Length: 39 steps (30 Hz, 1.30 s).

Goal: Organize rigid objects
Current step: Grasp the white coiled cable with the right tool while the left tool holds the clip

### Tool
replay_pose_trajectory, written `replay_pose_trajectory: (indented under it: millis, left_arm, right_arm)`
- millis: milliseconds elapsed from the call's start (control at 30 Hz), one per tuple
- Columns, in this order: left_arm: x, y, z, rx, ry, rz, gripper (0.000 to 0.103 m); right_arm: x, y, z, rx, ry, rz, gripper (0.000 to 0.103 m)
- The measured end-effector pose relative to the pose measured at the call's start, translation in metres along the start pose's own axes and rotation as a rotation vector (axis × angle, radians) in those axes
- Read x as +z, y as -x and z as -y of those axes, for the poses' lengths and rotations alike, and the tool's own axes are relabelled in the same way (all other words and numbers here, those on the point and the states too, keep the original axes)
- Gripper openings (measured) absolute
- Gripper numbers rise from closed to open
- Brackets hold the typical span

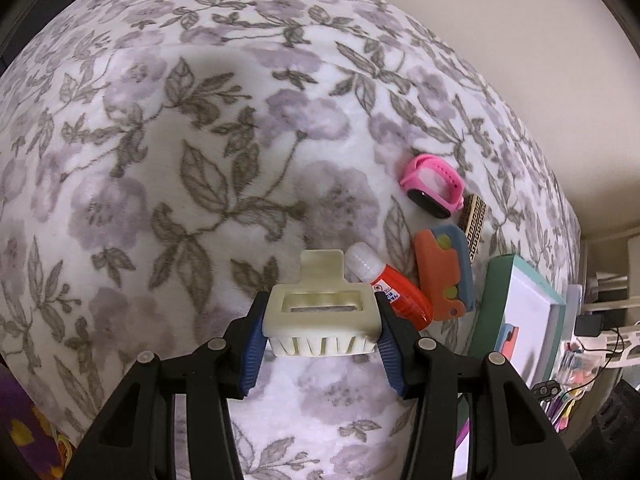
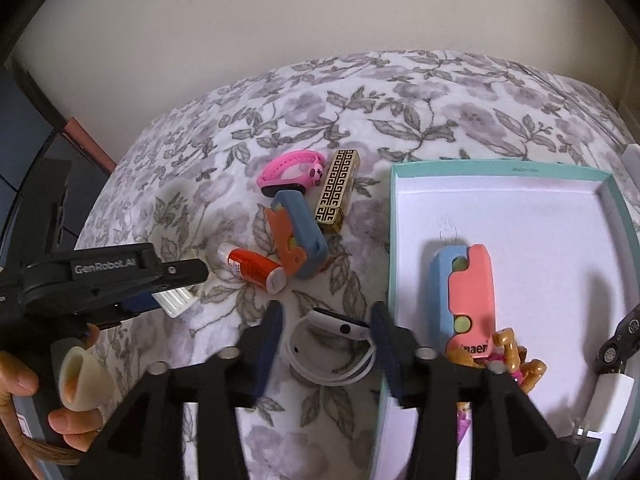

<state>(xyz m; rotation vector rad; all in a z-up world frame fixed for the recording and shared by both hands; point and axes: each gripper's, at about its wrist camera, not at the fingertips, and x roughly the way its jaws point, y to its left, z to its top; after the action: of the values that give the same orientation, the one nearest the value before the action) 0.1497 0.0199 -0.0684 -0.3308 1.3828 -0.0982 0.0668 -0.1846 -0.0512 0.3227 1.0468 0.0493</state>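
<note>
Left gripper [image 1: 322, 344]: I have it clamped on a cream plastic clip [image 1: 320, 320], low centre of the left wrist view; both blue pads press its sides; it hangs above the floral blanket [image 1: 160, 160].
Right gripper [image 2: 326, 348]: jaws parted, nothing pinched; a white watch [image 2: 340, 326] with its looped band lies between them on the blanket, low centre of the right wrist view; whether the pads touch it I cannot tell.
Box [image 2: 394, 216]: teal-rimmed, at the right; it already holds a blue and pink case [image 2: 468, 292], a small figure and a toy car.
Loose pile: red glue tube [image 2: 252, 268], orange and blue case [image 2: 298, 240], gold patterned bar [image 2: 338, 188], pink band [image 2: 292, 170], further up the frame.
My step: I judge the clip goes to the box; I would carry it high over the pile, lower it onto bare white floor, then release.
Risk: the right tool sits on that path; I would keep the two apart.
</note>
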Motion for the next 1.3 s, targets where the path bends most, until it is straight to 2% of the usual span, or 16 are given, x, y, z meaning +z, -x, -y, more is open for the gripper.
replay_pose_trajectory:
  millis: [67, 167, 400, 700, 1067, 1300]
  left_arm:
    - [0.0, 0.002, -0.001, -0.01, 0.009, 0.003, 0.052]
    - [0.0, 0.005, -0.003, -0.018, 0.014, 0.003, 0.052]
    - [0.002, 0.005, -0.006, -0.028, 0.035, -0.001, 0.052]
    - [0.002, 0.006, -0.01, -0.027, 0.048, -0.005, 0.052]
    - [0.002, 0.002, -0.008, -0.029, 0.049, -0.014, 0.052]
    - [0.0, -0.002, -0.006, -0.037, 0.049, -0.03, 0.052]
  right_arm:
    - [0.001, -0.002, -0.005, 0.0, 0.029, 0.004, 0.065]
    - [0.002, -0.005, -0.012, -0.016, 0.086, 0.006, 0.07]
    - [0.0, -0.02, -0.017, -0.015, 0.166, -0.021, 0.07]
    - [0.0, -0.03, -0.031, -0.064, 0.254, -0.019, 0.072]
    - [-0.009, -0.024, -0.032, -0.053, 0.257, -0.075, 0.073]
    - [-0.02, -0.026, -0.046, -0.155, 0.37, -0.087, 0.072]
